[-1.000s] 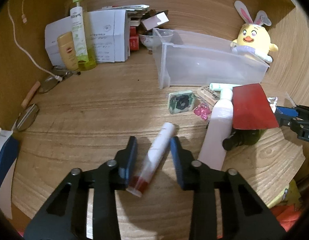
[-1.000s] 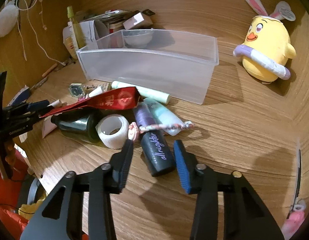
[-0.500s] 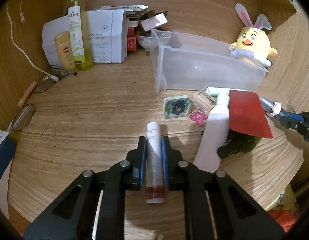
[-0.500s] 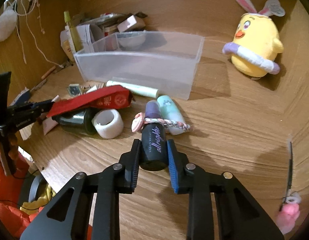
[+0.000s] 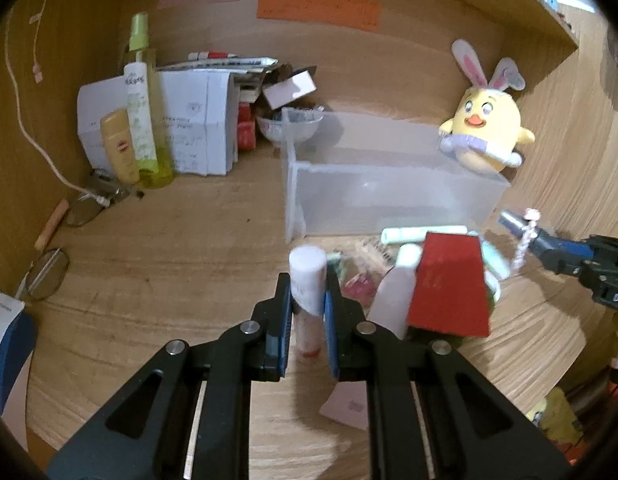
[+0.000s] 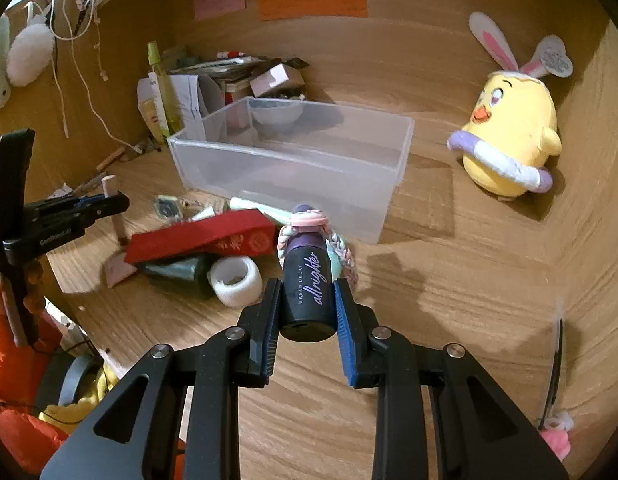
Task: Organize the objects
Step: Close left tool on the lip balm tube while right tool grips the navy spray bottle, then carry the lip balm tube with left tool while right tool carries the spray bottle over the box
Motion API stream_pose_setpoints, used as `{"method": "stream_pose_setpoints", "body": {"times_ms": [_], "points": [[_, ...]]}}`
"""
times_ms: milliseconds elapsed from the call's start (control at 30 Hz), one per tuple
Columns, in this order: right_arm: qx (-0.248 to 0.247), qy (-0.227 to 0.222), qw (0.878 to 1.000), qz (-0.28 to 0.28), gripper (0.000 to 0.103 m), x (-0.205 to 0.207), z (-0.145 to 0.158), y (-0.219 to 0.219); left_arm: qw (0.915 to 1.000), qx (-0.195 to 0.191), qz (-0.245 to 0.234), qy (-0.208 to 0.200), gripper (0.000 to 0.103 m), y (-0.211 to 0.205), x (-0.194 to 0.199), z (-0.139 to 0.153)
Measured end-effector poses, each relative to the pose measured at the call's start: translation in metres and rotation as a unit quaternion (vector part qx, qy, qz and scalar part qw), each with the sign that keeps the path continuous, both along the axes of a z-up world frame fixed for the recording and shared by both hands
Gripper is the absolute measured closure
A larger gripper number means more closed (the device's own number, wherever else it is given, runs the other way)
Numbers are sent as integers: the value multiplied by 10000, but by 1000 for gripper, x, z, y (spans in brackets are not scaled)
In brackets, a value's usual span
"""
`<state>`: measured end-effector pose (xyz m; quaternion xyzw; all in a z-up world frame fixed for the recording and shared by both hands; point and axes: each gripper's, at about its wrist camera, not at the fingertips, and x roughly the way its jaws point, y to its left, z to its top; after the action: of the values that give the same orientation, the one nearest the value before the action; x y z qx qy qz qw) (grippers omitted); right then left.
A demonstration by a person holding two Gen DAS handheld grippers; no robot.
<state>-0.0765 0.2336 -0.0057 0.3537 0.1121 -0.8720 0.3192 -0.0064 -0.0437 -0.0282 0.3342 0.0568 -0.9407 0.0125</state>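
My left gripper [image 5: 307, 300] is shut on a white tube with a reddish end [image 5: 308, 280], lifted off the wooden desk. My right gripper [image 6: 305, 298] is shut on a dark spray bottle with a purple cap [image 6: 307, 280]; a pastel braided band [image 6: 309, 220] hangs over the cap. A clear plastic bin [image 6: 293, 168] [image 5: 389, 188] stands behind the pile. Left on the desk are a red packet [image 6: 201, 236] [image 5: 449, 292], a dark green bottle [image 6: 177, 274], a white tape roll [image 6: 235, 282], a pale pink bottle [image 5: 393, 296] and a mint tube [image 5: 423, 234].
A yellow chick plush [image 6: 509, 136] [image 5: 485, 136] sits at the back right. White boxes [image 5: 189, 132], a green spray bottle [image 5: 143, 108] and a small bowl [image 5: 287, 128] crowd the back left. Eyeglasses [image 5: 45, 272] lie at the left; scissors [image 6: 555, 384] lie at the right.
Both grippers closed on their items, the left on the white tube and the right on the dark spray bottle, and both then rose from the desk with them; the braided band came up with the bottle.
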Motion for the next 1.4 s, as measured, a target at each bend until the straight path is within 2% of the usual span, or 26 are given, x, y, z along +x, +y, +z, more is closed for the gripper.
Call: {"method": "stream_pose_setpoints", "body": {"times_ms": [233,333,500,667,833,1133,1400], "points": [[-58,-2,9998,199,80,-7,3,-17,9996,-27,-210,167,89,14,-6,16],[-117,-55,9996,263,80,-10,3,-23,9987,87,-412,284,89,22,-11,29],[-197,-104,9992,346,80,-13,2,-33,9952,35,-866,461,89,53,-23,45],[-256,-145,9988,382,80,-19,1,-40,9895,217,-1391,327,89,83,-46,45],[-278,-155,9984,457,80,-19,0,-43,9855,292,-1670,117,89,105,-66,39],[-362,-116,9981,490,80,-18,5,-35,9872,-85,-1593,-9,89,115,-81,34],[-344,57,9983,457,80,-7,17,-20,9880,-199,-1528,-65,89,117,-89,33]]}}
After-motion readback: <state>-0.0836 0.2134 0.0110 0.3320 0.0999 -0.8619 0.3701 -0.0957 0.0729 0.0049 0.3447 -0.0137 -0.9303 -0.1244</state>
